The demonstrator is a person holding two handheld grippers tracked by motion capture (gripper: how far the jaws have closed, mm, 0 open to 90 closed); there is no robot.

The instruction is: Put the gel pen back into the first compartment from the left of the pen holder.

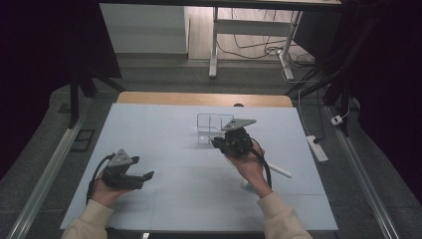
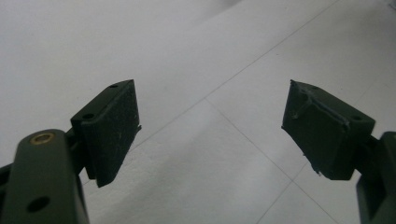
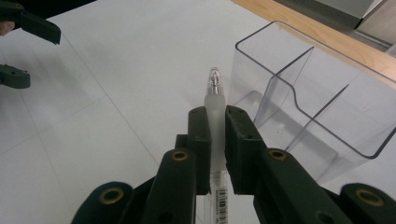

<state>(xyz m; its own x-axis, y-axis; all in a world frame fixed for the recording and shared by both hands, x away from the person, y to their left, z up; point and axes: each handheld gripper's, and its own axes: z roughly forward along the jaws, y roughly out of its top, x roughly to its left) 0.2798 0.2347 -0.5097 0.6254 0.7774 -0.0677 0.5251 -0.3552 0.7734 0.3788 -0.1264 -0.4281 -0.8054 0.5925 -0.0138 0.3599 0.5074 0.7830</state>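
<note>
My right gripper (image 3: 212, 122) is shut on a white pen (image 3: 214, 100), and the pen's clear tip points forward past the jaws. In the high view the right gripper (image 1: 219, 143) is held above the middle of the table. The pen's back end (image 1: 279, 171) sticks out behind the hand. A clear plastic organizer (image 3: 306, 105) with dividers stands just right of the pen tip, apart from it. It also shows at the table's far middle (image 1: 210, 127). My left gripper (image 2: 210, 128) is open with nothing between its jaws. It hovers low over the near left of the table (image 1: 146, 178).
A white sheet (image 1: 164, 139) covers the table, and a wooden edge (image 1: 199, 98) shows at the back. A small pale object (image 1: 246, 185) lies under the right wrist. On the floor to the right lies a power strip (image 1: 317, 148). Desk legs and cables stand beyond the table.
</note>
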